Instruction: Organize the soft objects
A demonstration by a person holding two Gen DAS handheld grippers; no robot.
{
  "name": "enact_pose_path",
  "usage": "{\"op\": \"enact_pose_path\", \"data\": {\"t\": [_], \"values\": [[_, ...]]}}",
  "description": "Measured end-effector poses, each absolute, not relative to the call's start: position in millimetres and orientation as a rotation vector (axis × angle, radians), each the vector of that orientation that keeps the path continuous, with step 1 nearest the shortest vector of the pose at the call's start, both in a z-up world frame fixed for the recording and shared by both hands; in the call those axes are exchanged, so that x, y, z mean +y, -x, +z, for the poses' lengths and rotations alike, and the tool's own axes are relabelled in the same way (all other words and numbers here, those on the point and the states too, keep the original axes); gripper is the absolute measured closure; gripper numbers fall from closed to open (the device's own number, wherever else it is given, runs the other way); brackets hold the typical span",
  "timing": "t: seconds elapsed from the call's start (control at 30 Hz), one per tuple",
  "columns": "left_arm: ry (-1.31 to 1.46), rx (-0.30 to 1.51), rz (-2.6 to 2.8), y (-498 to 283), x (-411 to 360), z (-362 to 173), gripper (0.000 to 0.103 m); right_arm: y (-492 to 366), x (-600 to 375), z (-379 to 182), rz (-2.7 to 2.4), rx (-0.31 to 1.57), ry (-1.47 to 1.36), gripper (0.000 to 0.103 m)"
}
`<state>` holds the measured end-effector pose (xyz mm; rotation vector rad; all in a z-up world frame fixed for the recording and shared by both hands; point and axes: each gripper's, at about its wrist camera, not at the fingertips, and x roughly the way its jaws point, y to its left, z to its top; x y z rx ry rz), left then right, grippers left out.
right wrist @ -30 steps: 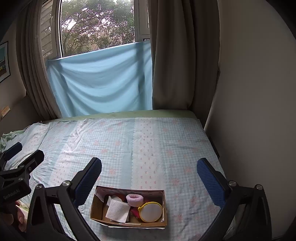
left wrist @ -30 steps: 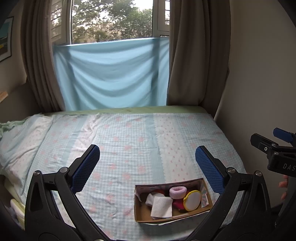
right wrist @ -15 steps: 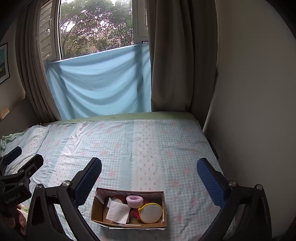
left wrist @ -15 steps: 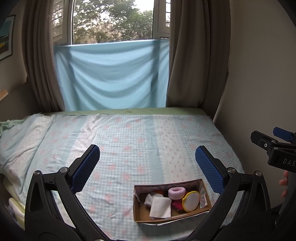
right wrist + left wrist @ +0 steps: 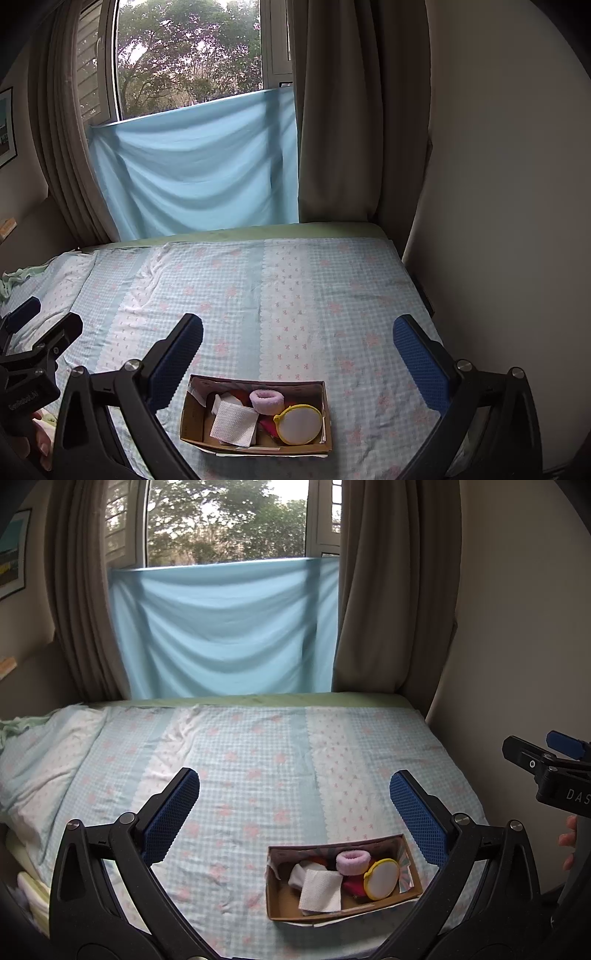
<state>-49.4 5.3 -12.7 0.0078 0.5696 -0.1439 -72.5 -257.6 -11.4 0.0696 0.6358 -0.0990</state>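
Soft objects (image 5: 266,400) all lie in the cardboard box (image 5: 280,904) at the bed's (image 5: 258,760) near edge, unmoved over the last second while both grippers (image 5: 295,808) (image 5: 299,354) hover, fingers spread and empty, fitting either stage.

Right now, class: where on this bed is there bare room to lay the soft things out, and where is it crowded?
Free: the checked sheet between the cardboard box and the blue cloth, and the strip right of the box toward the wall. Crowded: inside the box, where white tissue, pink scrunchie and yellow-rimmed pad overlap.
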Motion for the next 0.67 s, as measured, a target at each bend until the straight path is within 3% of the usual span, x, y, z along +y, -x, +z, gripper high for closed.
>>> {"op": "enact_pose_path", "data": {"t": [0.67], "values": [[-0.035,0.523,-0.118,54.9,-3.4,-11.7,0.000,75.3,-262.8,-10.5,-0.102,0.621,-0.061,0.000]]}}
